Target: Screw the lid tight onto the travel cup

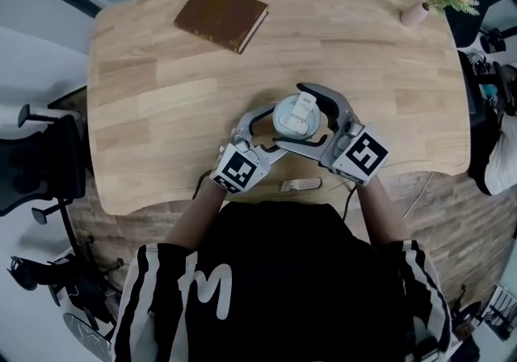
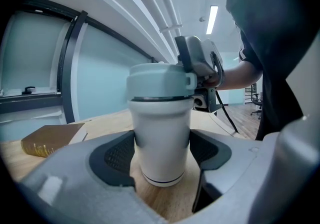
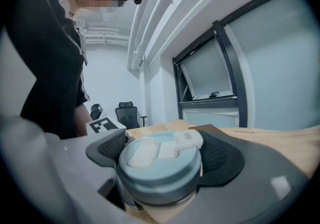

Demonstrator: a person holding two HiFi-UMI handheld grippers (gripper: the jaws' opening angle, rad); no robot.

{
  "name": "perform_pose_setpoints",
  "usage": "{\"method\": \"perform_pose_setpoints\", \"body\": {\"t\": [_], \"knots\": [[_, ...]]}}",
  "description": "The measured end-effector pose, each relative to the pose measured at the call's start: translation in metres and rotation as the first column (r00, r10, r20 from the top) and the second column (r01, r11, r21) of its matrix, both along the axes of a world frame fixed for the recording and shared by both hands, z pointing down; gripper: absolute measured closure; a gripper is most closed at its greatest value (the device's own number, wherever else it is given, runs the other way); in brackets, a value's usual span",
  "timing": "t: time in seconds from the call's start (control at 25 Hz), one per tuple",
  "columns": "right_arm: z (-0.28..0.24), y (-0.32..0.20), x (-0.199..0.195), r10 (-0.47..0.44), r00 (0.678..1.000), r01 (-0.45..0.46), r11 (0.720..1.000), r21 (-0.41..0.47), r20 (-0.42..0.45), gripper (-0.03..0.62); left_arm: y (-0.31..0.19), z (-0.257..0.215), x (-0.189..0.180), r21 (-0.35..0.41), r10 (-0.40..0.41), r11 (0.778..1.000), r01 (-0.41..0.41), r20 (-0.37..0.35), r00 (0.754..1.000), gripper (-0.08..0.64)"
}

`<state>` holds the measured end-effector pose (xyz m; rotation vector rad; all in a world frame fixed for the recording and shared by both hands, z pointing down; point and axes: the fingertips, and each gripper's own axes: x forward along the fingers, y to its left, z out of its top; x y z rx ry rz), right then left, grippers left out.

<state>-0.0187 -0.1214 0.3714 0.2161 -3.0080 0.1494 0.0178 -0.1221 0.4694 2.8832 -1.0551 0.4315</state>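
Note:
A white travel cup (image 2: 160, 133) stands upright on the wooden table (image 1: 161, 110), close to its near edge. A pale blue-grey lid (image 1: 297, 115) with a white flip tab sits on top of it. My left gripper (image 1: 279, 128) reaches in from the left, and in the left gripper view its dark pads (image 2: 117, 155) press on both sides of the cup's body. My right gripper (image 1: 288, 115) comes from the right at lid height. Its pads (image 3: 222, 160) clasp the lid (image 3: 157, 160) on either side, with the tab pointing to the right pad.
A brown book (image 1: 220, 17) lies at the table's far left. A small vase of flowers (image 1: 416, 13) stands at the far right corner. A small pale object (image 1: 300, 185) lies at the near edge below the grippers. Black office chairs (image 1: 40, 166) stand left of the table.

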Motion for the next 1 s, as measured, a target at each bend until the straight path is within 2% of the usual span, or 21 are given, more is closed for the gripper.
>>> {"method": "perform_pose_setpoints", "body": {"t": [0.2,0.4,0.76,1.0], "knots": [[0.000,-0.005,0.001,0.126,0.992,-0.126,0.992,-0.011,0.001,0.140,0.000,0.000,0.000,-0.001,0.005,1.000,-0.005,-0.009,1.000,0.210],[0.003,-0.011,0.004,0.262,0.965,-0.262,0.965,0.002,-0.009,0.141,0.000,0.001,0.000,0.001,0.016,1.000,-0.016,-0.020,1.000,0.210],[0.006,-0.018,0.010,0.480,0.877,-0.480,0.877,-0.003,-0.008,0.140,0.002,0.004,-0.001,0.005,0.043,0.999,-0.043,-0.024,0.999,0.210],[0.007,-0.022,0.012,0.593,0.805,-0.593,0.805,-0.008,-0.016,0.140,0.001,0.003,-0.001,0.001,0.067,0.998,-0.067,-0.030,0.997,0.212]]}}
